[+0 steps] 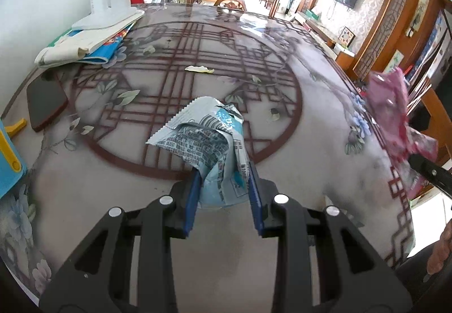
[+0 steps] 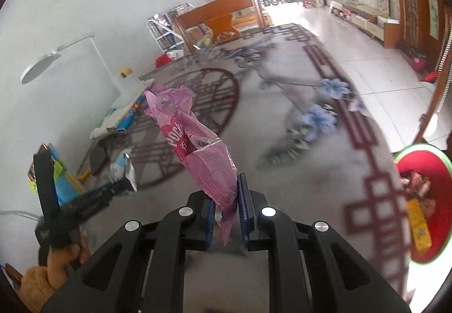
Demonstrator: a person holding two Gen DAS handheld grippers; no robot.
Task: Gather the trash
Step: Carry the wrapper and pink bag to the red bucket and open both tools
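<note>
Pinching a crumpled blue-and-silver wrapper (image 1: 209,140), the left gripper (image 1: 224,197) holds it above the patterned counter (image 1: 296,143), while the right gripper's (image 2: 226,214) fingers clamp a pink snack bag (image 2: 197,149) near a red bin (image 2: 423,172) beside the counter's edge.

Open tabletop (image 1: 282,121) mid-table; books (image 1: 93,45), lamp base (image 1: 113,16) and perhaps a phone (image 1: 46,100) crowding the left

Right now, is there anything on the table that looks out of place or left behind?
Yes. A small pale scrap lies loose near the middle of the table, away from both held wrappers. It looks like leftover trash. Nothing appears spilled or broken.
</note>
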